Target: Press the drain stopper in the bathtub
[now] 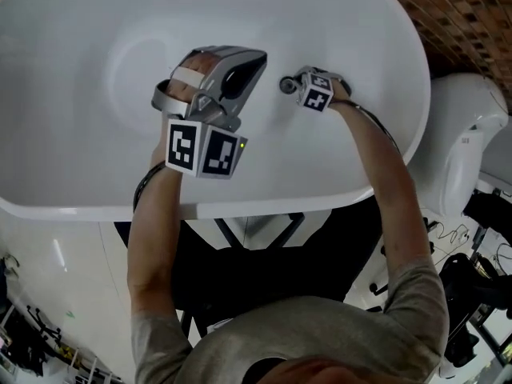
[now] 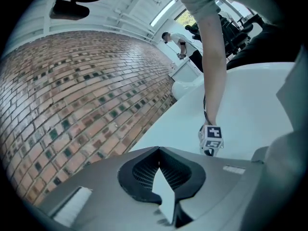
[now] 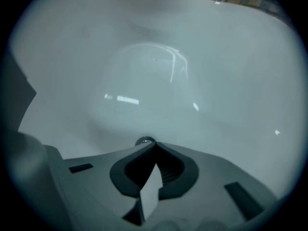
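Observation:
A white bathtub (image 1: 72, 78) fills the head view. Its small round chrome drain stopper (image 1: 286, 85) sits on the tub floor right of the middle. My right gripper (image 1: 294, 83) is reached down into the tub, shut, its tips right at the stopper. In the right gripper view the drain stopper (image 3: 144, 141) peeks out just beyond the closed tips of the right gripper (image 3: 155, 144); contact cannot be told. My left gripper (image 1: 258, 58) hangs above the tub, shut and empty. In the left gripper view the left gripper (image 2: 158, 149) points towards a brick wall (image 2: 72, 95).
The tub's near rim (image 1: 240, 208) runs across below my arms. A white toilet (image 1: 468, 142) stands to the right of the tub, with brick wall (image 1: 472, 6) behind. A person (image 2: 180, 44) stands far off in the left gripper view.

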